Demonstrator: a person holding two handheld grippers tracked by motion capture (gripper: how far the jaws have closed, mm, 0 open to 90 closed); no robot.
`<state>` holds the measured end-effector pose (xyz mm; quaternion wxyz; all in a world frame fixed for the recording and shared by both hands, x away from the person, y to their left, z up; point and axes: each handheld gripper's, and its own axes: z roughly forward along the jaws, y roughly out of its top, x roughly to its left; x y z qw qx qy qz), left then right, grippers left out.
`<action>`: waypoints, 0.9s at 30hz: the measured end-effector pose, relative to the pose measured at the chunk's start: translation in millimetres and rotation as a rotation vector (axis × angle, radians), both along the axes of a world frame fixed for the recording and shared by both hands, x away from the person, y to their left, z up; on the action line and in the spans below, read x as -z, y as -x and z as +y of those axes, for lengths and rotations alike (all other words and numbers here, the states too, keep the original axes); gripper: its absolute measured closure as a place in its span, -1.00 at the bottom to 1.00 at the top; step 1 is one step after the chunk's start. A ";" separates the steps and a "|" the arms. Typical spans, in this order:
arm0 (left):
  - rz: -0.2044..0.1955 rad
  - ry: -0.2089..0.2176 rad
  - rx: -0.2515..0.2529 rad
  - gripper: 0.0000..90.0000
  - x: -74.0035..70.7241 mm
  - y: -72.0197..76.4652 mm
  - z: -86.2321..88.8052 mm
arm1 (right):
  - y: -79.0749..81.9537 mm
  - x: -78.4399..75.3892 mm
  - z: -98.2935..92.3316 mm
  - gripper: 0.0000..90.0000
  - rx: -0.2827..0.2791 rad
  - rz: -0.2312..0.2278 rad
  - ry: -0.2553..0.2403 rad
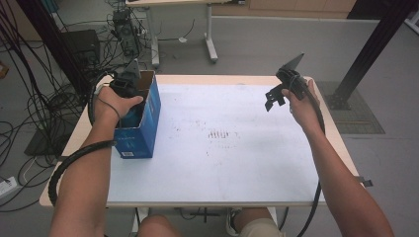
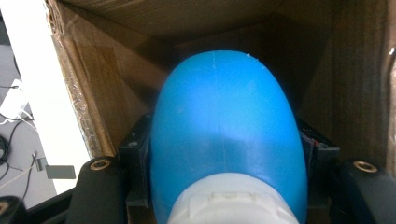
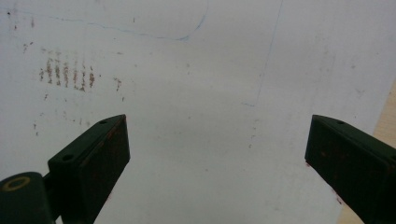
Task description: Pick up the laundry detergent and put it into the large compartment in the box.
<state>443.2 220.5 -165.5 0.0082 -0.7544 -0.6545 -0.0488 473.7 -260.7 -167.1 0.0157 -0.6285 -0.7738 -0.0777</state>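
A tall blue cardboard box [image 1: 143, 133] stands open-topped at the table's left edge. My left gripper [image 2: 226, 151] reaches down into it, and its jaws are shut on a smooth blue bottle [image 2: 224, 107] with a white cap [image 2: 233, 203] nearest the camera. The brown inner walls of the box [image 2: 107, 93] surround the bottle. My right gripper [image 1: 274, 98] hangs above the table's far right part. Its jaws [image 3: 217, 135] stand wide open, with nothing between them but the white table sheet [image 3: 196, 93] below.
The white sheet [image 1: 222, 168] covers the table and bears rust-coloured smudges [image 1: 220, 133] near the middle. Cables and black equipment [image 1: 44, 74] crowd the floor at left. Another table's legs [image 1: 210, 34] stand behind, and a black post [image 1: 370, 49] rises at right.
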 end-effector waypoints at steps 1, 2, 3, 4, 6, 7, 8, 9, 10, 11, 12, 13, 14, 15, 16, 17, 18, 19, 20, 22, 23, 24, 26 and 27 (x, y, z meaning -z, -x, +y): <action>0.000 -0.001 0.000 -0.18 0.0 0.0 -0.2 | 0.0 0.1 0.0 -0.85 -0.001 -0.001 0.001; 0.000 -0.001 0.000 -0.18 0.0 0.1 -0.2 | 0.0 0.2 -0.2 -0.85 0.001 0.000 0.001; 0.000 0.000 0.001 -0.18 -0.1 -0.1 0.1 | 0.2 0.1 -0.2 -0.86 0.002 0.000 0.001; 0.000 0.000 0.001 -0.18 -0.1 -0.1 0.3 | 0.3 0.1 -0.5 -0.85 0.001 -0.002 0.001; -0.001 -0.001 0.001 -0.18 0.0 -0.1 0.2 | 0.7 -0.1 -1.0 -0.86 0.001 -0.004 0.000; -0.001 0.000 0.002 -0.18 0.0 -0.1 0.3 | 0.8 0.0 -1.7 -0.85 -0.001 -0.005 -0.001; 0.000 -0.001 0.001 -0.18 -0.1 -0.1 0.2 | 0.7 -0.2 -1.4 -0.85 0.002 -0.003 0.000; -0.001 0.000 0.001 -0.18 0.0 -0.1 0.2 | 0.4 -0.2 -1.6 -0.86 0.000 -0.002 0.001; 0.000 -0.001 0.002 -0.18 -0.1 -0.2 0.1 | 0.5 -0.2 -1.5 -0.86 0.001 -0.002 0.002; 0.000 -0.001 0.002 -0.18 -0.1 -0.3 0.0 | 0.7 -0.2 -1.3 -0.85 0.000 -0.003 0.003; 0.000 -0.001 0.001 -0.18 0.0 -0.3 -0.1 | 0.5 -0.3 -1.4 -0.85 0.000 -0.001 0.002; 0.000 -0.001 0.002 -0.18 0.0 -0.3 -0.3 | 0.7 -0.3 -1.5 -0.85 0.001 -0.002 0.003; 0.000 -0.002 0.002 -0.18 0.0 -0.2 -0.4 | 0.7 -0.3 -1.9 -0.85 0.003 -0.002 0.001; 0.000 -0.002 0.001 -0.18 0.0 -0.3 -0.4 | 0.6 -0.3 -2.2 -0.85 0.003 -0.002 0.001; 0.000 -0.003 0.002 -0.18 -0.1 -0.4 -0.7 | 0.7 -0.3 -2.8 -0.86 0.003 -0.003 -0.001; 0.000 -0.003 0.002 -0.18 -0.1 -0.4 -0.8 | 0.7 -0.5 -3.0 -0.86 0.002 -0.002 0.000; 0.000 -0.003 0.002 -0.18 0.0 -0.4 -0.9 | 1.0 -0.5 -2.8 -0.86 0.005 -0.004 0.002; -0.001 -0.003 0.002 -0.18 0.0 -0.3 -0.9 | 1.0 -0.5 -2.9 -0.85 0.004 -0.004 0.002; -0.002 -0.003 0.001 -0.18 0.1 -0.1 -0.8 | 0.8 -0.3 -3.1 -0.85 0.004 -0.003 0.001; -0.001 -0.003 0.001 -0.18 0.0 -0.1 -0.7 | 0.7 0.0 -3.5 -0.85 0.004 -0.002 0.001; -0.002 -0.002 0.001 -0.18 0.1 0.0 -0.5 | 0.8 0.1 -3.5 -0.86 0.005 -0.002 0.001; -0.002 -0.002 0.001 -0.18 0.1 0.1 -0.4 | 0.8 0.4 -3.5 -0.86 0.003 -0.002 0.003; -0.002 -0.002 0.001 -0.18 0.1 0.1 -0.3 | 0.7 1.3 -3.9 -0.86 0.005 -0.001 0.001; -0.002 -0.001 0.001 -0.18 0.1 0.1 -0.2 | 0.4 1.5 -3.8 -0.85 0.006 0.001 0.001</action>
